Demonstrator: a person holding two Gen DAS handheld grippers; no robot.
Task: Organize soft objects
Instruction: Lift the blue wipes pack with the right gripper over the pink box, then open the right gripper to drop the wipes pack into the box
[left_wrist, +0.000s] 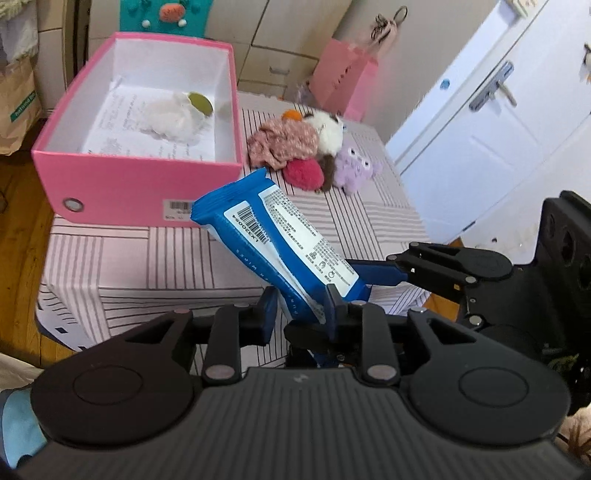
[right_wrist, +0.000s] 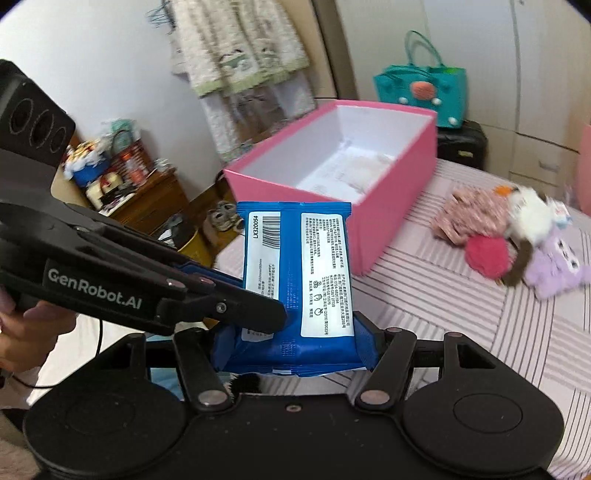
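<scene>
A blue wet-wipes pack (left_wrist: 273, 236) is held in the air in front of the open pink box (left_wrist: 136, 184). My left gripper (left_wrist: 301, 314) has the pack's lower end between its fingers with a gap on the left side. My right gripper (right_wrist: 295, 347) is shut on the pack (right_wrist: 299, 273) across its bottom end. The right gripper's arm shows in the left wrist view (left_wrist: 443, 266), and the left gripper shows in the right wrist view (right_wrist: 221, 306). The box (right_wrist: 388, 206) holds a white fluffy toy (left_wrist: 170, 118) on paper. A pile of plush toys (left_wrist: 314, 147) lies beside it.
The striped pink-and-white surface (left_wrist: 369, 221) carries the box and toys (right_wrist: 517, 236). A pink gift bag (left_wrist: 343, 81) and a white door (left_wrist: 480, 110) stand behind. A teal bag (right_wrist: 421, 88) and a cluttered wooden cabinet (right_wrist: 140, 192) stand beyond.
</scene>
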